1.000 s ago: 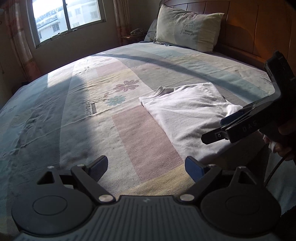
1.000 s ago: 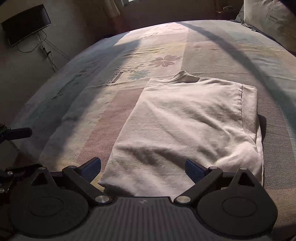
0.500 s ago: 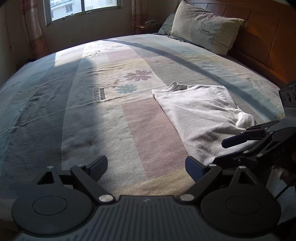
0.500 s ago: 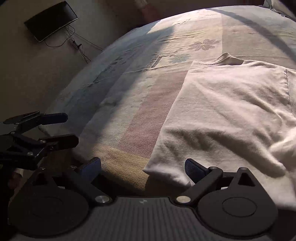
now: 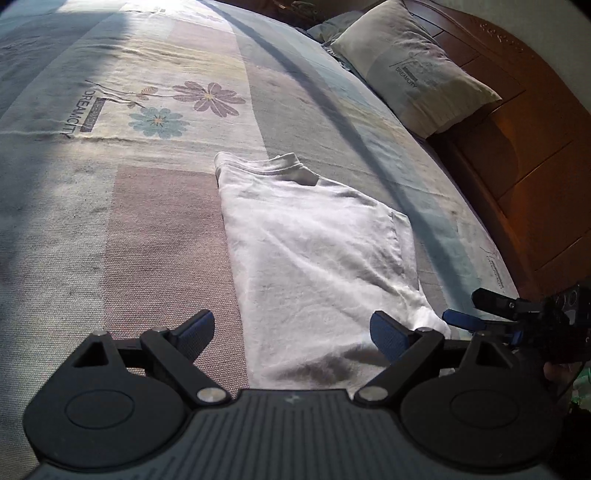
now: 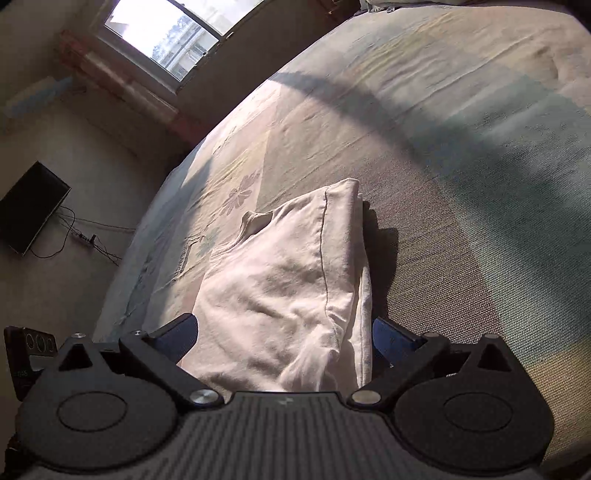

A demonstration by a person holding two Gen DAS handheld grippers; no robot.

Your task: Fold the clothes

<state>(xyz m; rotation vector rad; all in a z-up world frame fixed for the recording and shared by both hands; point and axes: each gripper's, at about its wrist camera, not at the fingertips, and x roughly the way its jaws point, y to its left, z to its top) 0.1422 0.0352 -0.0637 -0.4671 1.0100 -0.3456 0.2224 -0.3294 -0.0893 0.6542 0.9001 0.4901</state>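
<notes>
Sunlit bedroom, w/ a wide bed (image 5: 155, 221) under a pastel patchwork sheet printed with flowers and the word DREAMCITY: a white T-shirt (image 5: 317, 251) lies on it near the near edge, sleeves already tucked in so it forms a long rectangle, collar pointing away toward the middle of the bed. Both tongs sit at the hem end, prob. so each can take one bottom corner for the next fold up toward the collar.

Left gripper (image 5: 291, 332) is spread wide, its blue pads straddling the hem's left corner area, one pad over bare sheet, the other over cloth; nothing pinched. Right gripper (image 6: 282, 334) is likewise spread, pads either side of the shirt's right-hand edge where the folded-in layers stack up; it grips nothing, and whether the pads touch cloth can't be told. From the left view it shows at the bed's edge, off the shirt's right corner, a bit of the person's hand behind it.

Room: a cream pillow (image 5: 413, 74) leans by the wooden headboard (image 5: 535, 155) at right; a bright window (image 6: 173, 33) w/ reddish curtain at the far side; a dark wall-mounted screen (image 6: 31, 206) w/ trailing cables. Sheet is lightly creased, half in shadow.
</notes>
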